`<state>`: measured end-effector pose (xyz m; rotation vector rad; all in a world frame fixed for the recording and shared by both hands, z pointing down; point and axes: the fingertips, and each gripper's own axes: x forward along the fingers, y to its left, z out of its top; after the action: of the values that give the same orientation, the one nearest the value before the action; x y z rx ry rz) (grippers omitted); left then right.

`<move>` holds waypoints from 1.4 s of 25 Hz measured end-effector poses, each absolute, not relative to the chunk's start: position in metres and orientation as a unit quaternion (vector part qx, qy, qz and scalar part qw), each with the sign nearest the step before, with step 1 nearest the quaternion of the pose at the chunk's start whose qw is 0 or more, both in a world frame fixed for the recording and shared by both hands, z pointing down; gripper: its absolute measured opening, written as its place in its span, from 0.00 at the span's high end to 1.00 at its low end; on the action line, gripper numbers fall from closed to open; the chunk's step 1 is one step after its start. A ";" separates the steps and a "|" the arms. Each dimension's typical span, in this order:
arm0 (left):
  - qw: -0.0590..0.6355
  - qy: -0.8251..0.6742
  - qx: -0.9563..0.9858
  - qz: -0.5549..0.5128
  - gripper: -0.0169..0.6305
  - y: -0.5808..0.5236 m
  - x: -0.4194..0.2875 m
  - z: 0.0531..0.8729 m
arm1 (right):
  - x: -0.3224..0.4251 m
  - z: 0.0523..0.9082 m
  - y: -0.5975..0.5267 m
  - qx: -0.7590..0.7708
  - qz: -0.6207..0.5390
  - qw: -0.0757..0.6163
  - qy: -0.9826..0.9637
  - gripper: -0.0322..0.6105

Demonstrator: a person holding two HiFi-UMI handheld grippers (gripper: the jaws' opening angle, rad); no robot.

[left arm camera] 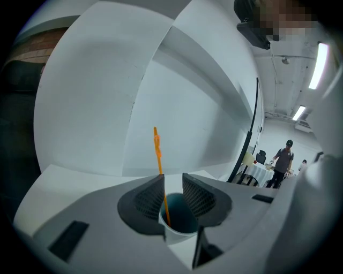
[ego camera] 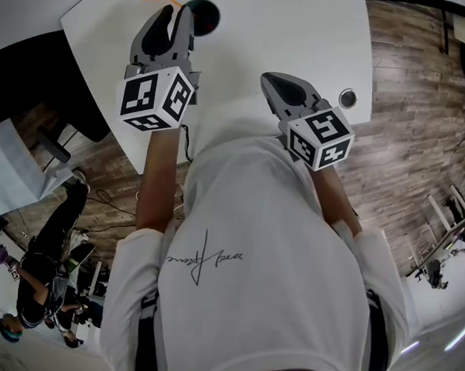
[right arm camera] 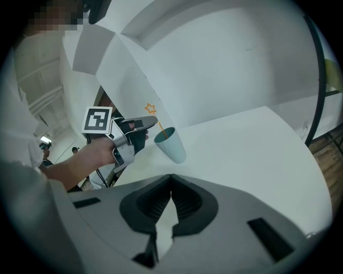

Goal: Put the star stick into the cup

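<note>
Orange star stick [left arm camera: 157, 150] rests foot-down in the cup [right arm camera: 170, 143], its long axis leaning star-end up and left between the spread jaws of the left tool [left arm camera: 172, 182], near the tabletop's [right arm camera: 252, 150] left edge, with open tabletop rightward and the right tool [right arm camera: 171, 184] pressed together, empty.

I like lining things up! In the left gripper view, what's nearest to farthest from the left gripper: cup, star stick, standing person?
1. Star stick, right between the left gripper's fingers.
2. Cup, just beyond the fingers, holding the stick's lower end.
3. Person, far off at the right, in the background.
</note>
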<state>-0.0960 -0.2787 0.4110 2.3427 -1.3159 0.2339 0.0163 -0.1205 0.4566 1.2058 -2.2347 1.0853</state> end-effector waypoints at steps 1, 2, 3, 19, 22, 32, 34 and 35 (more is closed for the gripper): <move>0.221 -0.475 0.847 0.084 0.82 -0.278 -0.096 0.411 | 0.016 0.456 -0.120 0.429 0.385 0.189 -0.795 0.94; 0.221 -0.475 0.847 0.083 0.82 -0.277 -0.096 0.411 | 0.016 0.456 -0.120 0.429 0.384 0.188 -0.795 0.94; 0.221 -0.475 0.847 0.083 0.82 -0.277 -0.096 0.410 | 0.016 0.456 -0.120 0.429 0.384 0.188 -0.796 0.94; 0.210 -0.473 0.853 0.070 0.82 -0.261 -0.096 0.392 | 0.014 0.440 -0.115 0.431 0.361 0.176 -0.808 0.94; 0.206 -0.472 0.854 0.068 0.82 -0.258 -0.094 0.387 | 0.015 0.436 -0.115 0.432 0.355 0.173 -0.811 0.94; 0.200 -0.470 0.858 0.062 0.84 -0.237 -0.090 0.371 | 0.018 0.419 -0.108 0.433 0.331 0.166 -0.821 0.94; 0.197 -0.471 0.858 0.060 0.84 -0.232 -0.090 0.368 | 0.018 0.417 -0.106 0.434 0.326 0.164 -0.824 0.94; 0.197 -0.472 0.857 0.060 0.84 -0.229 -0.091 0.367 | 0.017 0.416 -0.104 0.434 0.324 0.163 -0.825 0.94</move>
<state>-0.0911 -0.2289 0.3674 2.4008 -1.3202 0.1670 0.0171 -0.1045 0.4155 1.2371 -2.3525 0.9236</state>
